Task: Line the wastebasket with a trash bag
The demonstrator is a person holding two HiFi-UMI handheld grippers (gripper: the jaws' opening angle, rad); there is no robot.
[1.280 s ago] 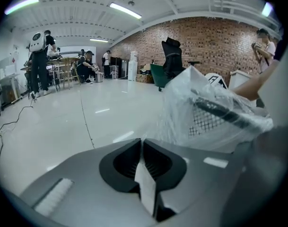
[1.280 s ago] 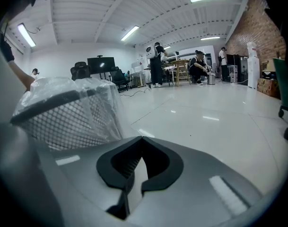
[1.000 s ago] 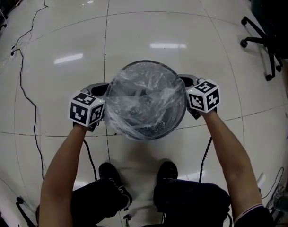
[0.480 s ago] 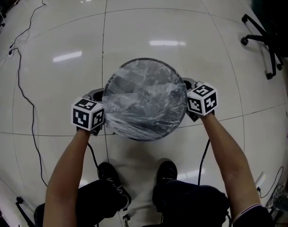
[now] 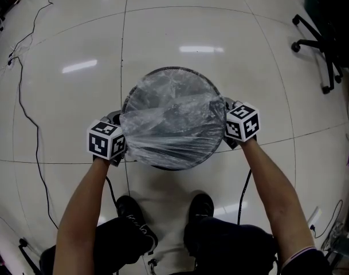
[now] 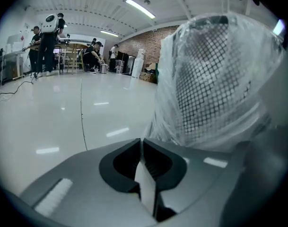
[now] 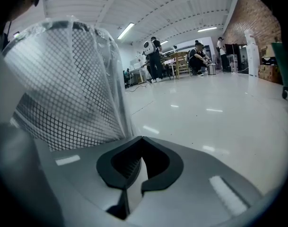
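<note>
While on bag (image 5: 171, 119), tools (image 6: 143, 141) (image 7: 140, 138) beside wastebasket (image 5: 174, 69).

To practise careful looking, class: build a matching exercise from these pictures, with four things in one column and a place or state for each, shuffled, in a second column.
Things:
1. mesh wastebasket
2. trash bag
3. office chair
4. black cable

Places or states:
A. at the right edge of the head view
B. trailing over the floor on the left
C. clear film stretched across the rim
D. standing between the left gripper and right gripper

Pairs: 1-D, 2-C, 3-A, 4-B.
</note>
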